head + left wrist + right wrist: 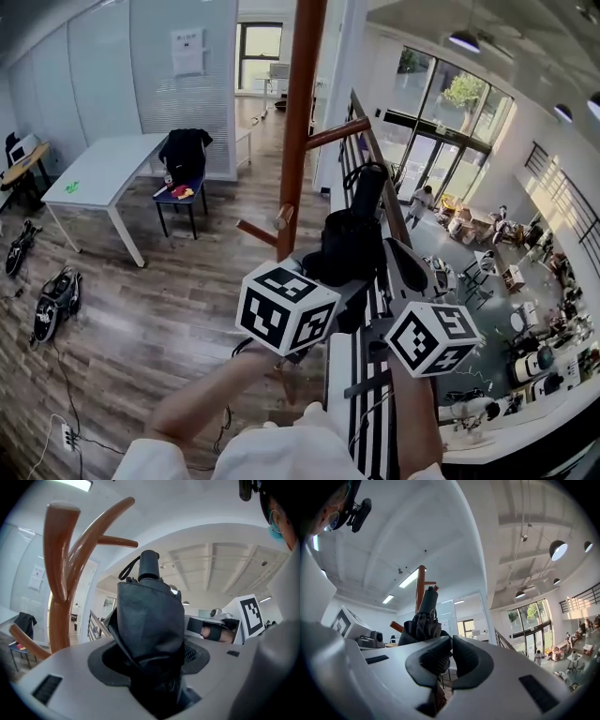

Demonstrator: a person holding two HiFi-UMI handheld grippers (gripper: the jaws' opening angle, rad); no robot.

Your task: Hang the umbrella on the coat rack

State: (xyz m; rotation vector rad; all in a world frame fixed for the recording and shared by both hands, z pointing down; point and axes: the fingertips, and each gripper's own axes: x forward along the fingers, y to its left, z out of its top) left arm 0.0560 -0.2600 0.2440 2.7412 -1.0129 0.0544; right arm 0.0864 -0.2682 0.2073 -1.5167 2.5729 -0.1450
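The left gripper's [152, 658] fingers stand wide and clamp the folded black umbrella [150, 616]. It fills the gap between them and rises toward 12 o'clock, handle [149, 564] uppermost. The coat rack [58, 588] stands at 9 o'clock of it, apart. The right gripper's [451, 651] fingers are closed to a slit on nothing, with the umbrella just beyond them at 11 o'clock.

Left gripper [150, 663] clamped, right gripper [451, 648] seemingly closed.
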